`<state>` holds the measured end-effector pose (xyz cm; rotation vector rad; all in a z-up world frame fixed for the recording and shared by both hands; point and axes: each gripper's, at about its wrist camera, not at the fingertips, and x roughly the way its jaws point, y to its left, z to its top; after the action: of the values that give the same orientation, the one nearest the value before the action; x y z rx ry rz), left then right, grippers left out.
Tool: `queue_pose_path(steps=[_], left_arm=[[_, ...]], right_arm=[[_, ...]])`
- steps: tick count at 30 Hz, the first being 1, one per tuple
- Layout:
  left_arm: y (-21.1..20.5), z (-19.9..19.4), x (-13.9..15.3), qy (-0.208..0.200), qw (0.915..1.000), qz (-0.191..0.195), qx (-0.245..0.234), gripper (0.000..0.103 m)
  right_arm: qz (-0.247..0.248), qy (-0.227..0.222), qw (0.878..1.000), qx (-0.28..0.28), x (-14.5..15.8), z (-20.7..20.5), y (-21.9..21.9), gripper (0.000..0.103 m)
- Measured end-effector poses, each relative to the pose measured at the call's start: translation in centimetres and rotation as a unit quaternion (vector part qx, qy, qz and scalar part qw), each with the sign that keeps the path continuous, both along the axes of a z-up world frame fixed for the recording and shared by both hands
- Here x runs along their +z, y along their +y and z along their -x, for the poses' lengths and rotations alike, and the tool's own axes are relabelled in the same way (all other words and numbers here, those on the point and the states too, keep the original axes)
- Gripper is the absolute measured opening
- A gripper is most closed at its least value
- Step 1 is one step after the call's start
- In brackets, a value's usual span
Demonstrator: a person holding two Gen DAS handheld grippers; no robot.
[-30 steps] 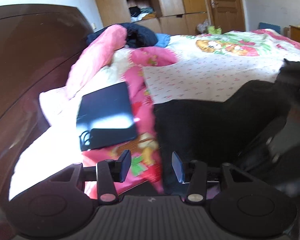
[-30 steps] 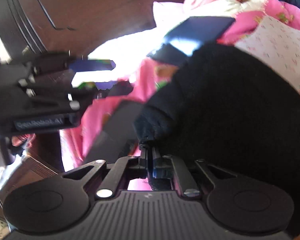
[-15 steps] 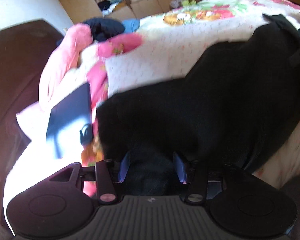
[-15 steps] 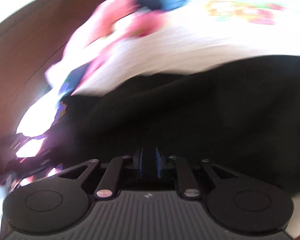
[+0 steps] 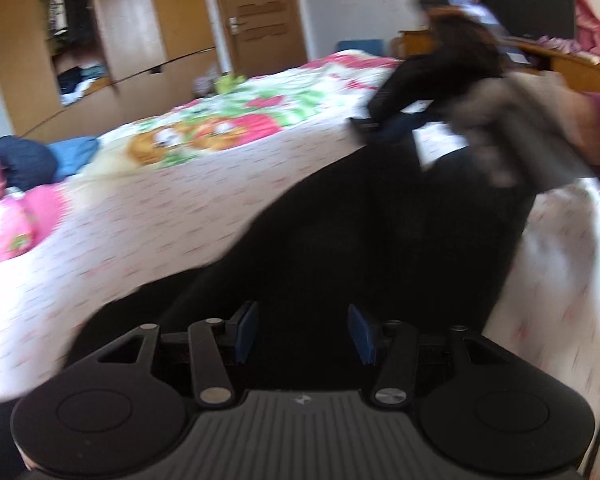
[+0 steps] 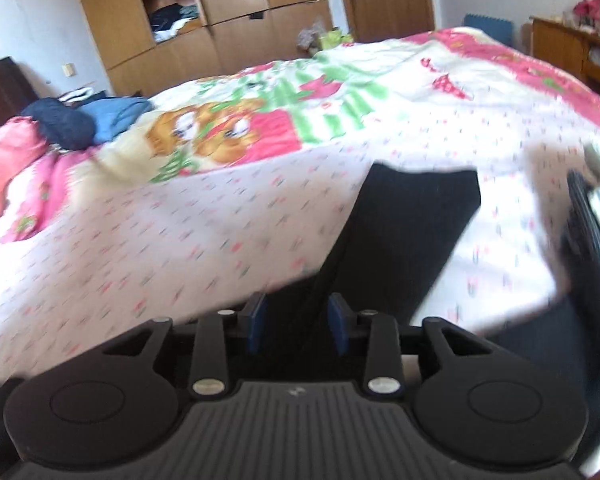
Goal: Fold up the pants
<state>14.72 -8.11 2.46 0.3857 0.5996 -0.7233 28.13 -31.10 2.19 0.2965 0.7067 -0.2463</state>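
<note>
One pair of black pants (image 5: 340, 240) lies on one bed (image 5: 160, 208).

blurred: other black handheld gripper (image 5: 456, 80), upper right of left wrist view, shape and jaw state unreadable | cut off: black fabric pants (image 5: 360, 232) run under the camera body, near edge hidden | right edge, right wrist view: smeared dark object (image 6: 592, 232), unidentifiable

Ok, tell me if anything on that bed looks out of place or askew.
The black pants lie slanted across the bedspread, not yet squared up. Loose dark and blue clothes are heaped at the far left edge.
</note>
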Motion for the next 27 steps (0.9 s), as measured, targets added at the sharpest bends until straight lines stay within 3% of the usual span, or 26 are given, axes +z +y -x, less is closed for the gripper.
queue_pose_path(steps=[4, 6, 8, 9, 11, 15, 19, 23, 27], left_arm=[[-3.9, -0.3, -1.1, 0.005, 0.9999, -0.002, -0.015, 0.063], [-5.1, -0.4, -1.7, 0.004, 0.9997, -0.014, -0.019, 0.063], [-5.3, -0.6, -2.0, 0.009, 0.9995, -0.025, -0.017, 0.063], [-5.5, -0.7, -2.1, 0.013, 0.9994, -0.028, -0.015, 0.062], [-5.6, -0.8, -2.1, 0.018, 0.9993, -0.028, -0.015, 0.062], [-5.8, -1.1, -1.4, 0.019, 0.9995, -0.022, -0.015, 0.057], [-5.9, -0.2, -1.1, 0.007, 0.9994, -0.017, -0.028, 0.057], [-7.2, 0.7, -2.0, 0.013, 0.9974, -0.052, -0.047, 0.057], [-8.5, 1.6, -2.3, -0.009, 0.9946, -0.086, -0.058, 0.056]], right_arm=[[0.026, 0.025, 0.999, -0.021, -1.6, -4.5, -1.3, 0.040], [0.057, 0.040, 0.997, -0.038, -2.9, -6.0, -1.9, 0.034], [0.046, 0.044, 0.996, -0.069, -3.4, -5.8, -3.7, 0.004], [0.008, 0.037, 0.996, -0.078, -3.5, -5.4, -5.3, 0.004], [-0.057, 0.012, 0.994, -0.091, -2.9, -3.3, -7.7, 0.003], [-0.105, -0.078, 0.987, -0.092, 0.9, 3.9, -10.1, 0.003], [-0.166, -0.156, 0.966, -0.120, 3.3, 14.2, -12.2, 0.003], [-0.182, -0.132, 0.960, -0.166, 0.2, 20.5, -13.3, 0.003], [-0.205, -0.090, 0.954, -0.199, -3.6, 21.8, -14.6, 0.005]])
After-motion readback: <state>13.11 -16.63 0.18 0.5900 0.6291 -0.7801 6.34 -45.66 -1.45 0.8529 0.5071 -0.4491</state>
